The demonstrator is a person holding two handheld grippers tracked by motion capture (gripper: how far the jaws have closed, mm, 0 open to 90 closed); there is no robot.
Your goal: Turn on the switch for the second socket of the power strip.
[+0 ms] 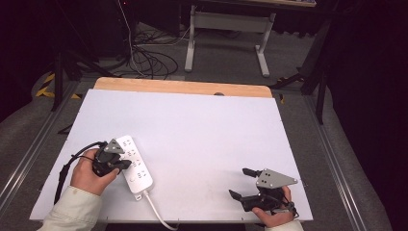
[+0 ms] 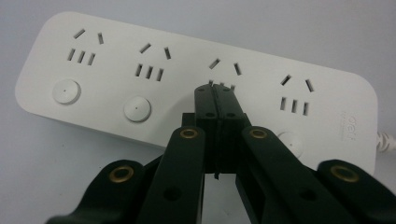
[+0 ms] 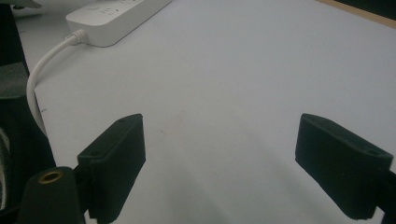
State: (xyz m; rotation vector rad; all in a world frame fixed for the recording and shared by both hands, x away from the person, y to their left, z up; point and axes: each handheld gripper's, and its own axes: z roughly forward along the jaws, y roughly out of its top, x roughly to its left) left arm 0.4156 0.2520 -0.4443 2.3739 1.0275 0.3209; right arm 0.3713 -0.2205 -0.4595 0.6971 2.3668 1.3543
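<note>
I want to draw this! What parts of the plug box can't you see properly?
- Power strip, left gripper view: the shut left gripper covers its third button.
- Its cable, high view: cut off at the bottom edge.
- Right gripper view: the top edge crops the strip.

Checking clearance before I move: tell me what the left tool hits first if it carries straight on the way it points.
The left tool, jaws shut, points at the white power strip; it would meet the strip's top face at the third socket's slots. Whether it already touches is unclear.
</note>
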